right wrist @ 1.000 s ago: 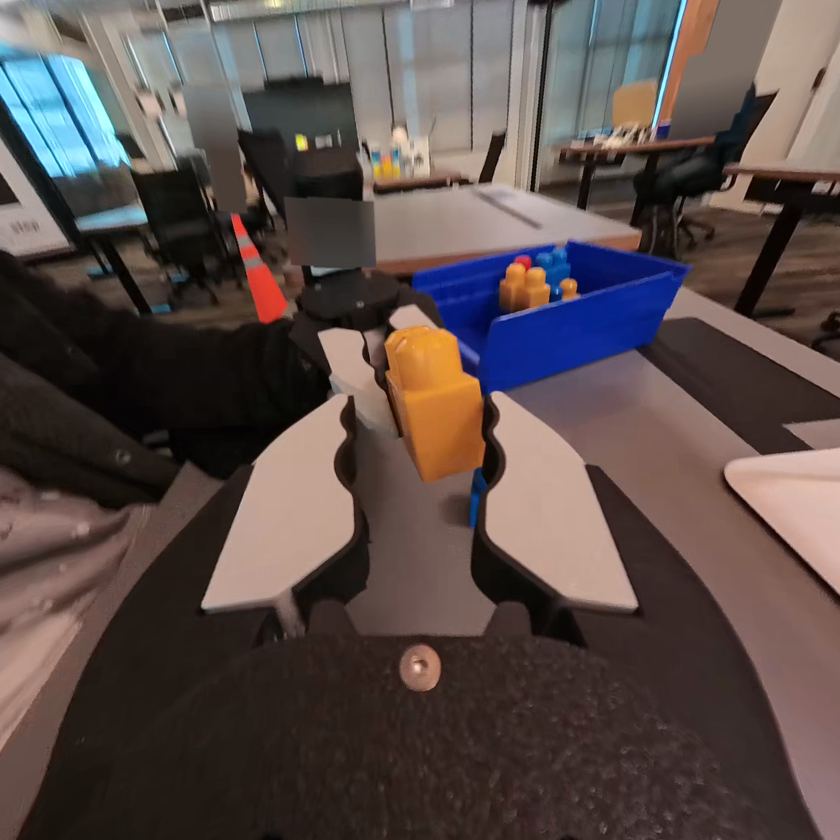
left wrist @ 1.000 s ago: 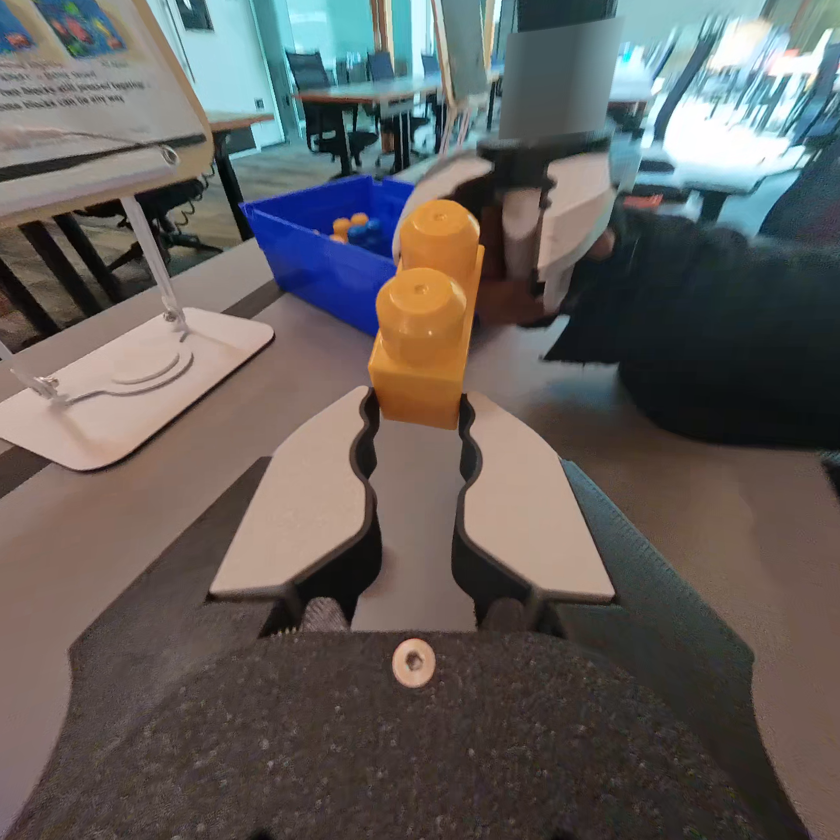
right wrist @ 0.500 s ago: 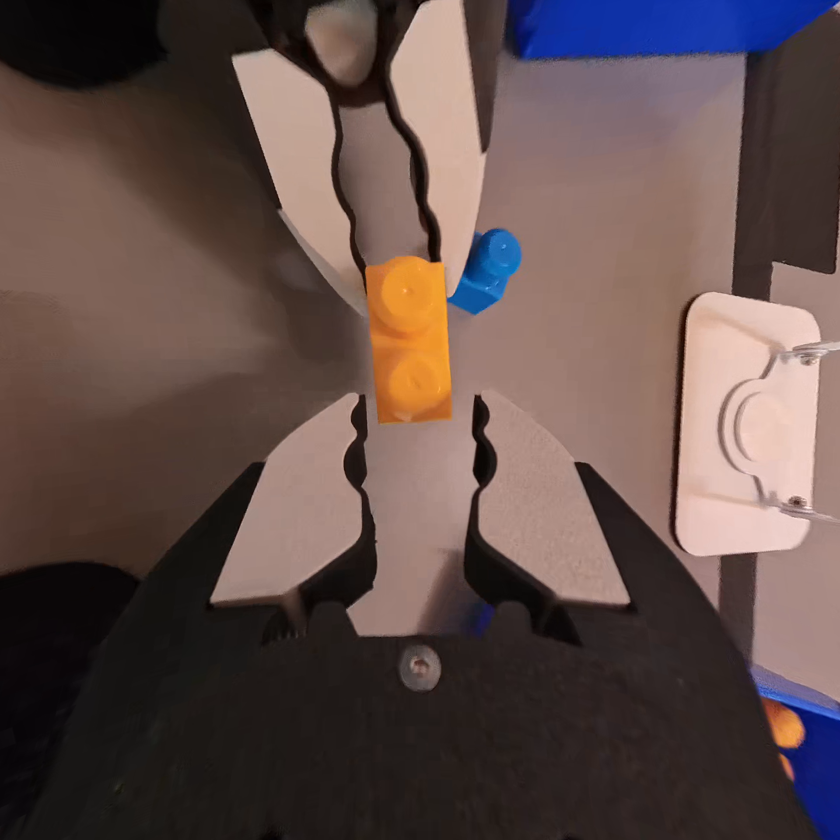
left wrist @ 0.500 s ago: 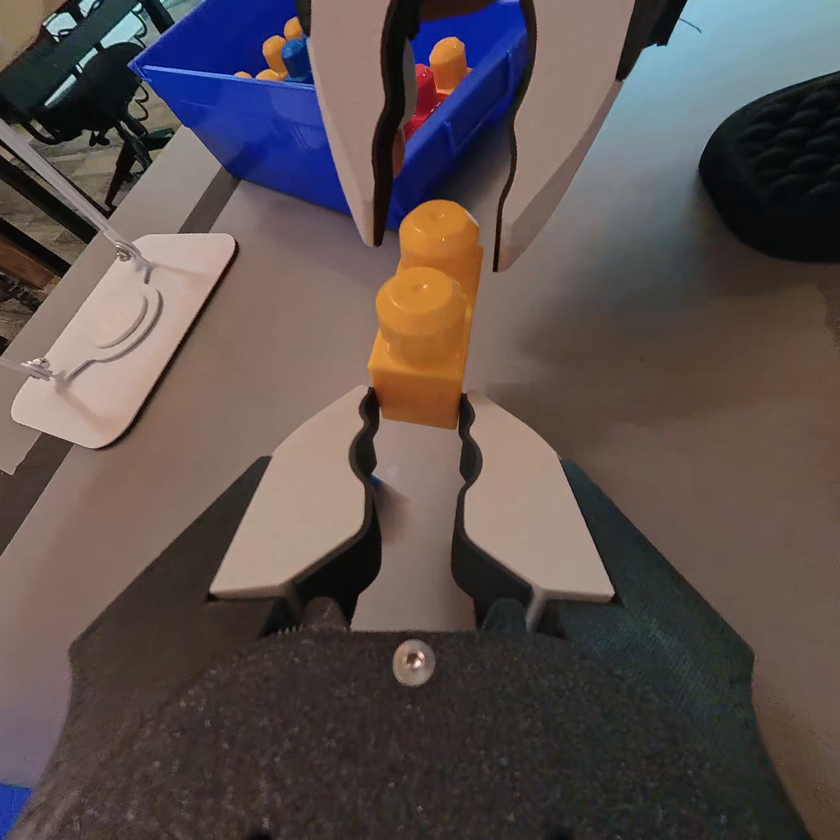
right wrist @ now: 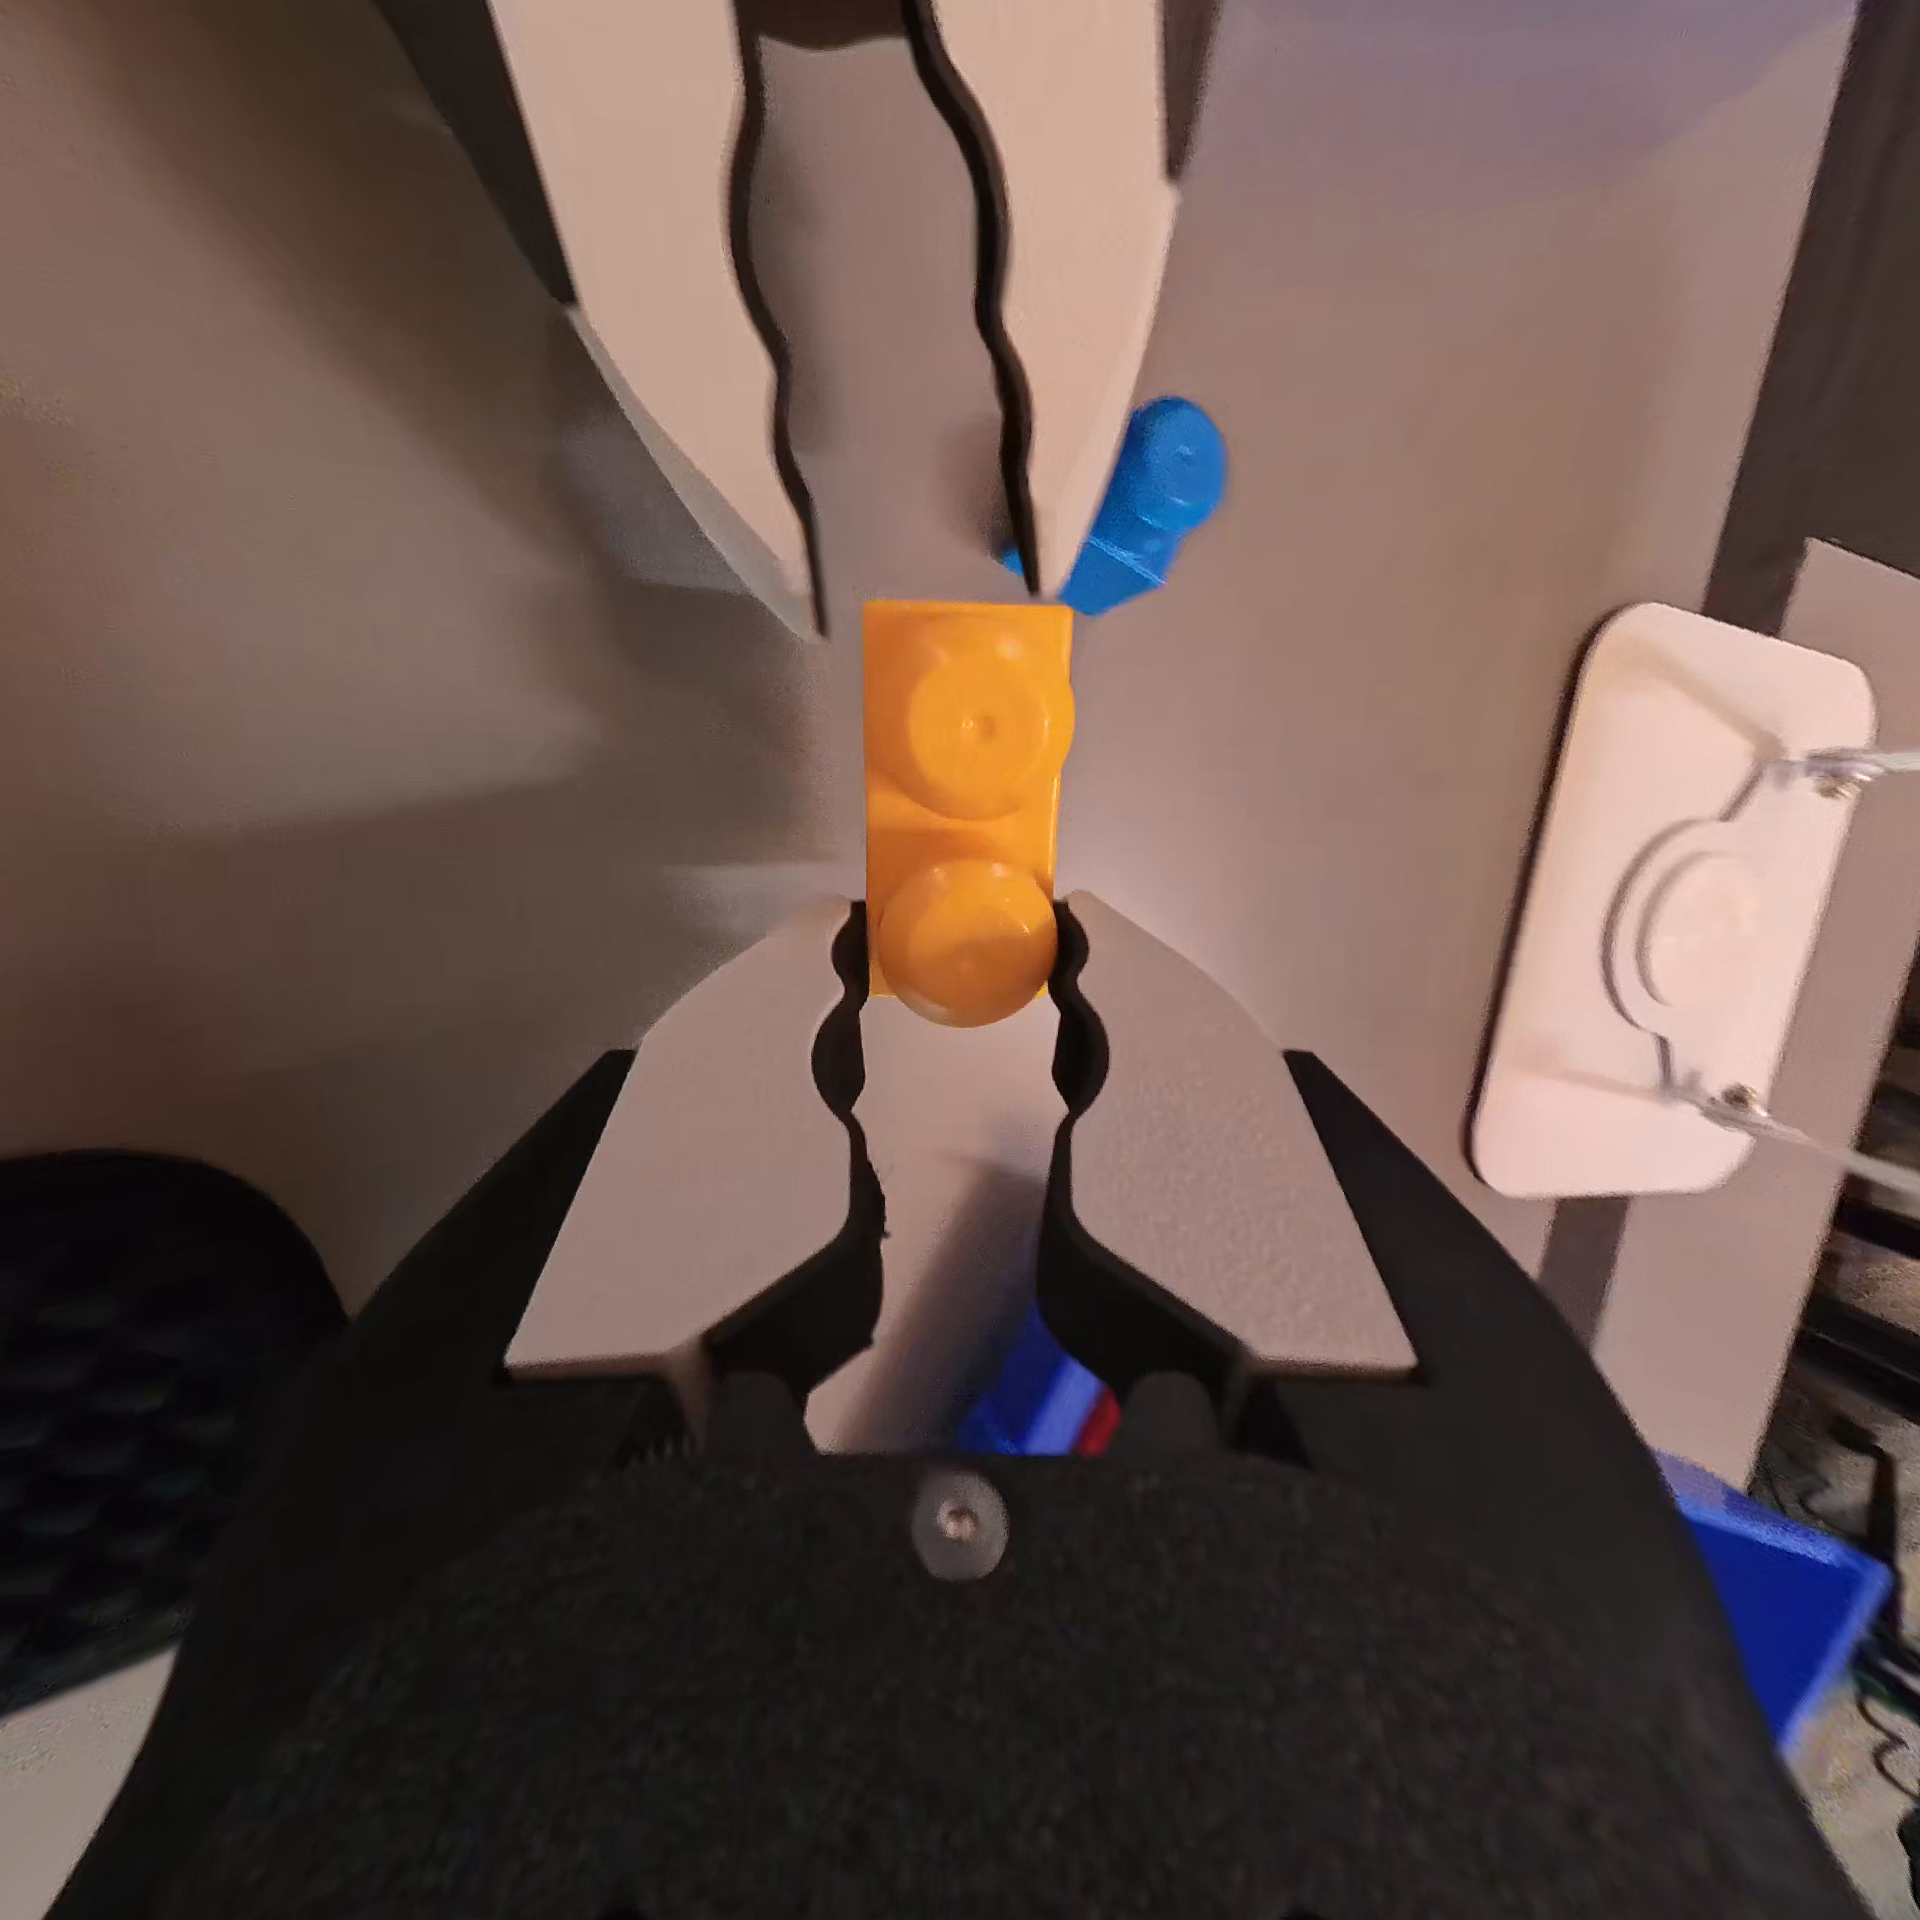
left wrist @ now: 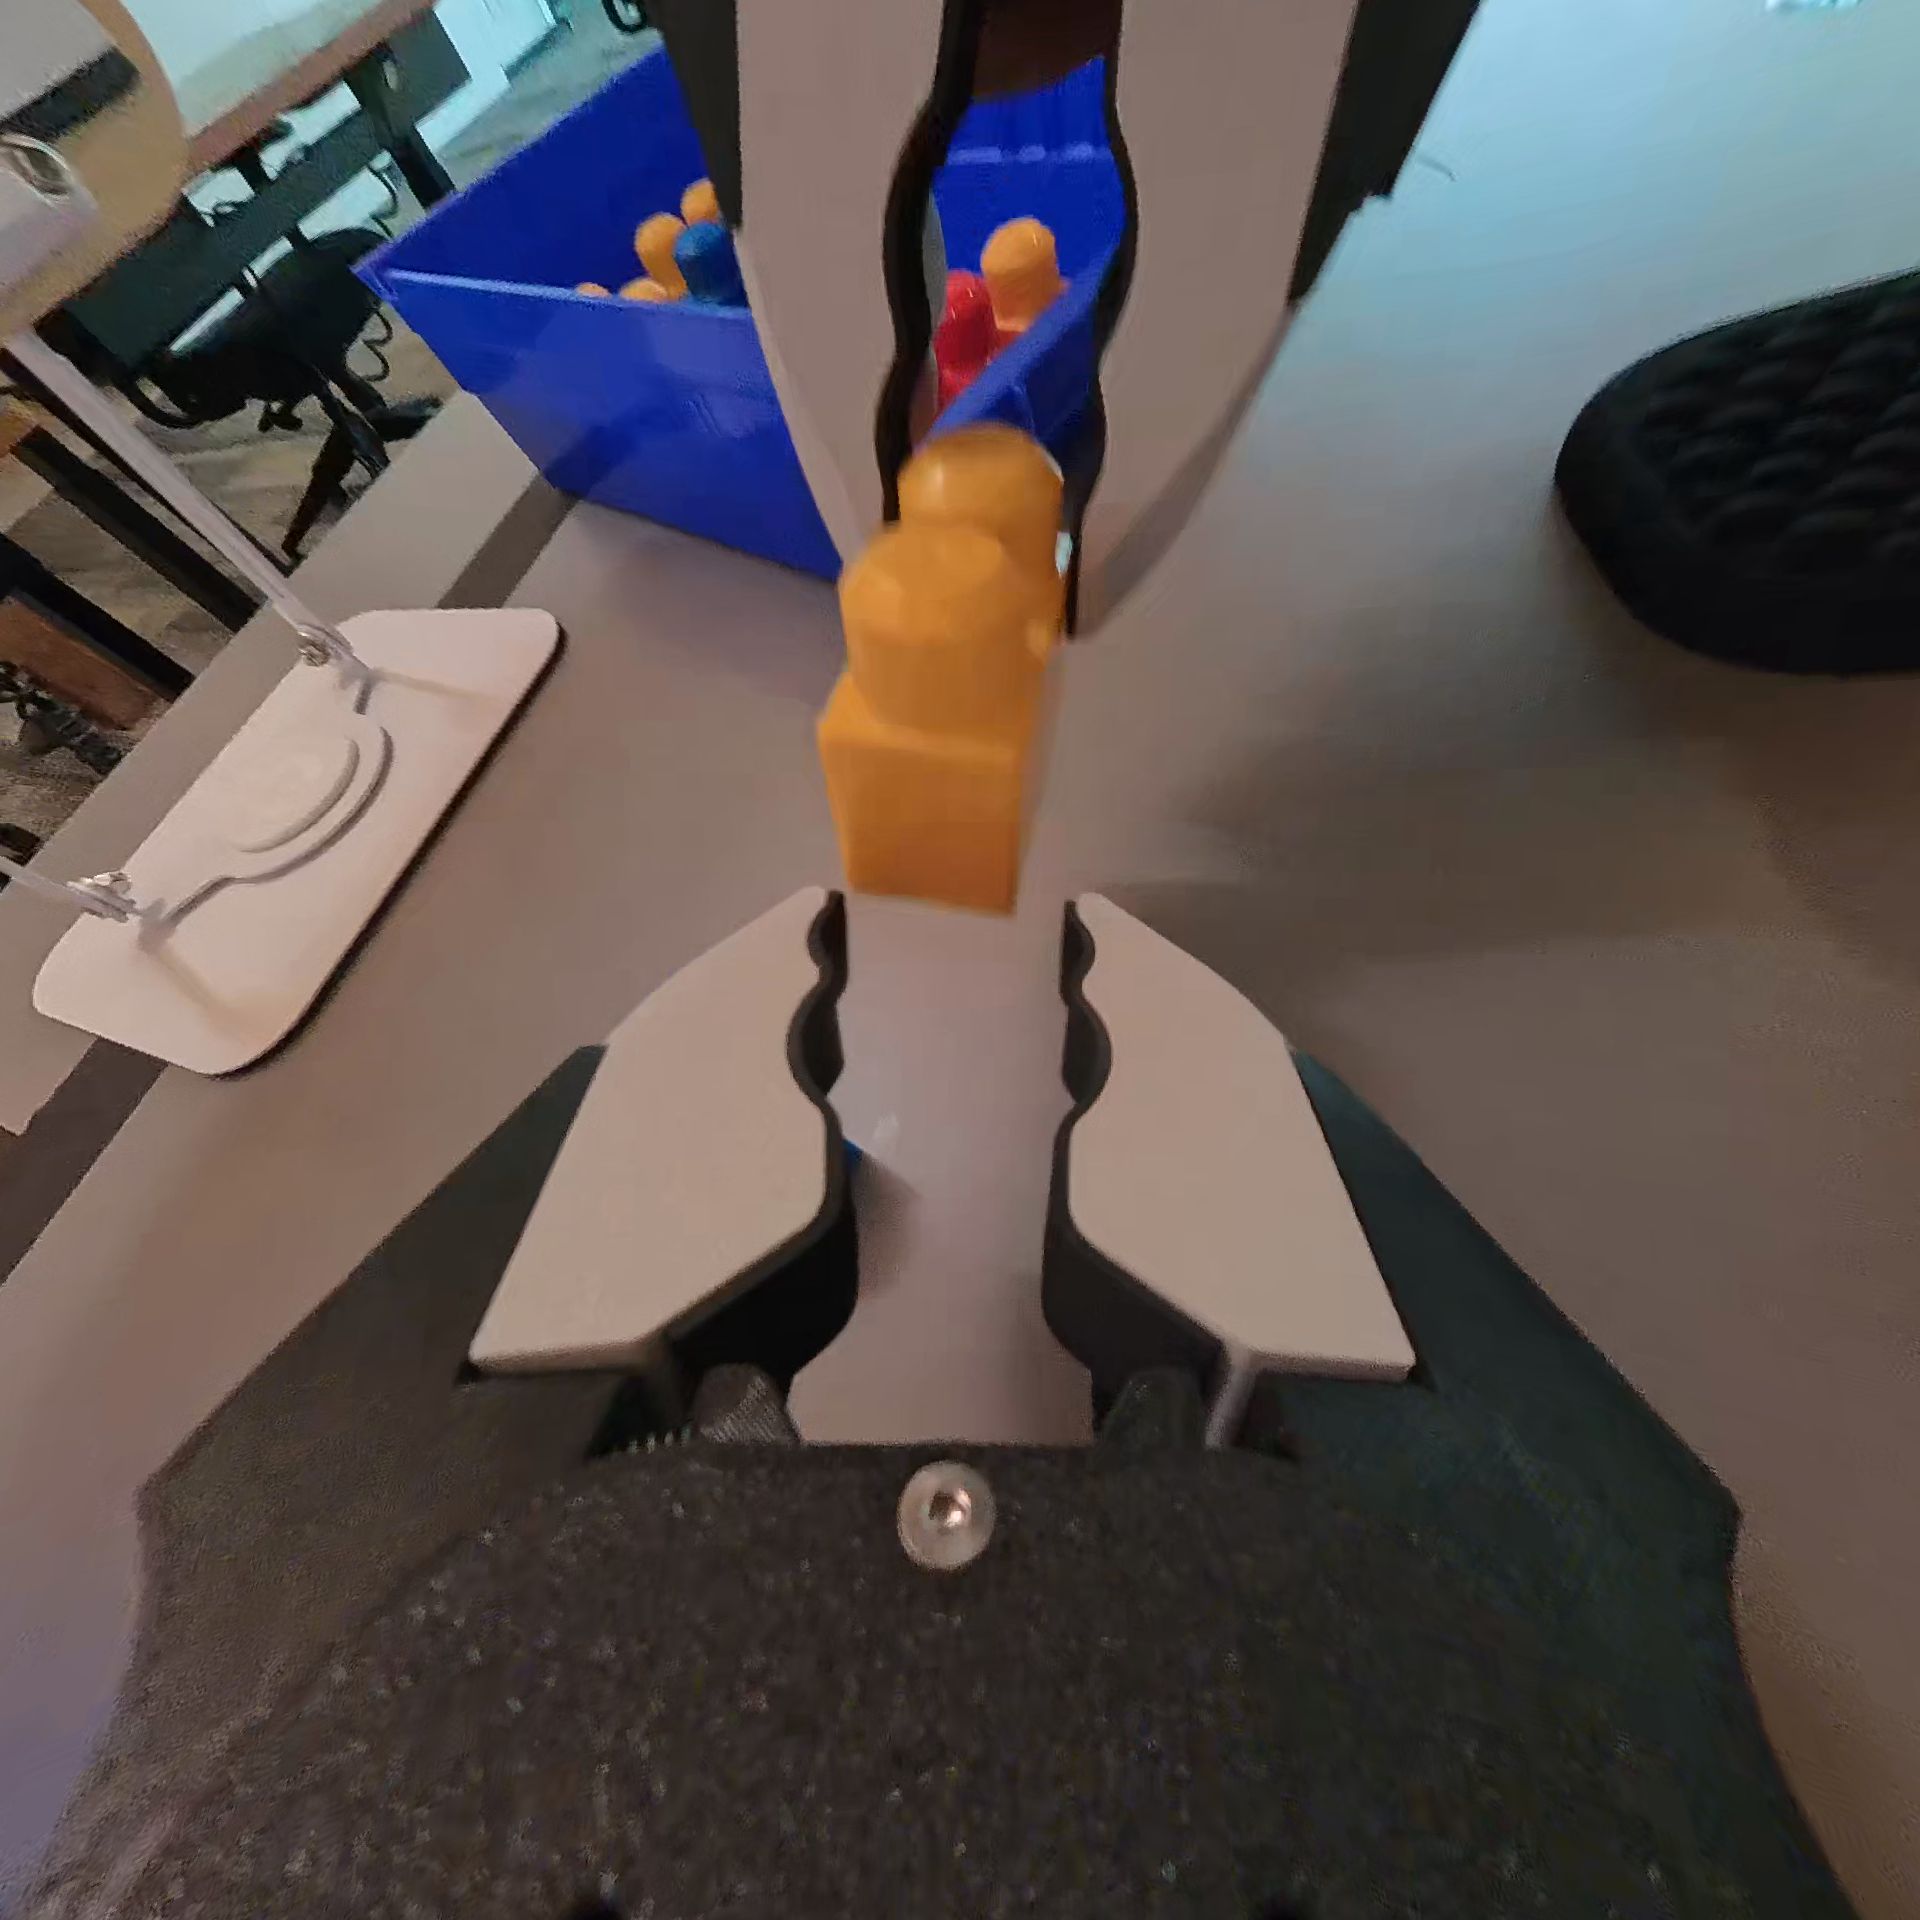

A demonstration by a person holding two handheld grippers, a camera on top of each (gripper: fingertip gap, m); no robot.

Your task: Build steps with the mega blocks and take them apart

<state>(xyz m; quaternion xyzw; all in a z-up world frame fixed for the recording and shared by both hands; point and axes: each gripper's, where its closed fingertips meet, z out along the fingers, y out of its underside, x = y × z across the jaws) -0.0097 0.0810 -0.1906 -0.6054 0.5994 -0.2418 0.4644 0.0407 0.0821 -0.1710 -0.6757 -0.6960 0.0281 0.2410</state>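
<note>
A handover was under way: the right tongs (right wrist: 956, 935) pinched the far end of the orange block (left wrist: 940, 717) while the left tongs (left wrist: 945, 914) stood slightly apart, just clear of its near end. The block, two-studded and glossy, hung above mid-surface (left wrist: 1455, 935), near the blue bin (left wrist: 623, 384). Next, it probably needed seating on the blue block (right wrist: 1143, 520) below.

Your left gripper (left wrist: 945, 914) sits just behind the two-stud block (left wrist: 935, 748), tips flanking its near end; whether they touch it can't be told. Your right gripper (right wrist: 956, 925) meets the block from the far side, tips around its far stud. The bin (left wrist: 623, 395) of loose blocks lies beyond. The stand base (left wrist: 291, 831) lies to your left (on the table (left wrist: 1455, 935)). A small single-stud block (right wrist: 1143, 520) lies beside your left gripper's fingertip.
</note>
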